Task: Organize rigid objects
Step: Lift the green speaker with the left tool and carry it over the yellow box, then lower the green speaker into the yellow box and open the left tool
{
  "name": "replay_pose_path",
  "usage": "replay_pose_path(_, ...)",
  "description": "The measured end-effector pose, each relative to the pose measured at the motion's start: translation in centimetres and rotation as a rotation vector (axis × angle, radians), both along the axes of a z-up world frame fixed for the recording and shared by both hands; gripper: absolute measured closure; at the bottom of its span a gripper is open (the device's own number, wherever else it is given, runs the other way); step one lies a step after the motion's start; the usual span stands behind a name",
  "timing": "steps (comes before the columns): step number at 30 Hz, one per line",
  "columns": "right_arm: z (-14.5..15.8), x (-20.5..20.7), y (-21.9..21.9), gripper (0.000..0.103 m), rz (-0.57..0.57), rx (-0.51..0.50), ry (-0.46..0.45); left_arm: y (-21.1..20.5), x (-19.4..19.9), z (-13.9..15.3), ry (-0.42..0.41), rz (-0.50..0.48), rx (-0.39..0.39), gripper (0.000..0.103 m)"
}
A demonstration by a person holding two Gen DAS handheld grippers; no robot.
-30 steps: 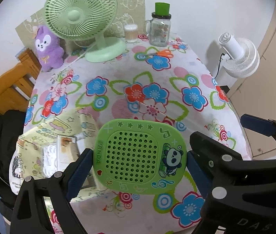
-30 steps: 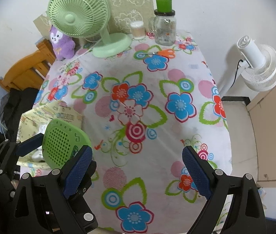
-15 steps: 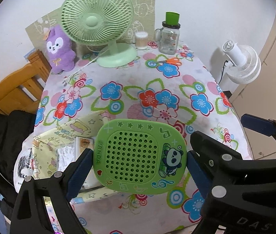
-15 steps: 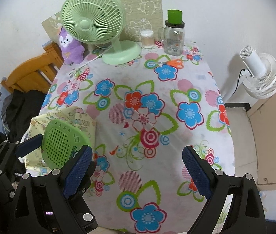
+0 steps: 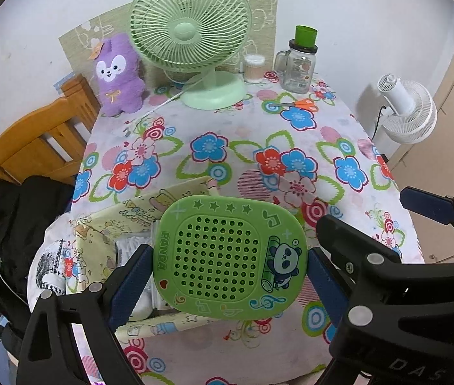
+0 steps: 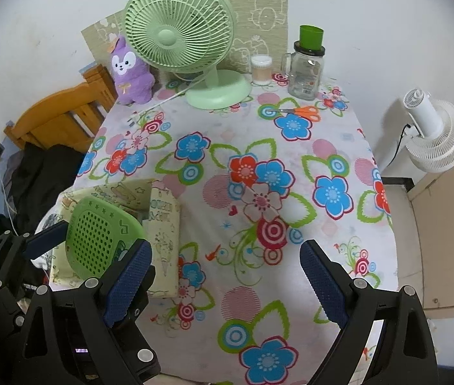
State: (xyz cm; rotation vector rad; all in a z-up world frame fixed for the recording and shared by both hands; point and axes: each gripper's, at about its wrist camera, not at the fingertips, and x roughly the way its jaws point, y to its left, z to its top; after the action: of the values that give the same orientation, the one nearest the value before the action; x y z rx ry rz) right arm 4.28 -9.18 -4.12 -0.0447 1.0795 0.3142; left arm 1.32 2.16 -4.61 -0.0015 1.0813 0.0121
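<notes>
My left gripper point(image 5: 228, 271) is shut on a green panda box point(image 5: 228, 258) with a perforated face, held above a yellow cartoon-print fabric storage box point(image 5: 124, 221) at the table's front left. The same green box point(image 6: 98, 240) and yellow box point(image 6: 162, 224) show in the right wrist view, with my left gripper beside it. My right gripper point(image 6: 227, 276) is open and empty above the flowered tablecloth point(image 6: 259, 166), right of the yellow box. Inside the yellow box I see white items, partly hidden.
At the table's back stand a green desk fan point(image 5: 194, 41), a purple plush point(image 5: 119, 73), a cotton-swab jar point(image 5: 254, 67) and a glass mug jar point(image 5: 300, 61). Orange scissors point(image 5: 300, 104) lie near them. A wooden chair point(image 5: 37, 141) is left, a white fan point(image 5: 409, 112) right.
Both grippers have pulled back and up from the table, so more of it shows. The green box stays clamped in my left gripper, still over the yellow box.
</notes>
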Motion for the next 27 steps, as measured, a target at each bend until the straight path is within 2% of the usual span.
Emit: replay_pose_path(27,-1.9,-0.3,8.4,0.008,0.050,-0.050,0.034,7.6,-0.7,-2.8,0.050,0.043,-0.020,0.008)
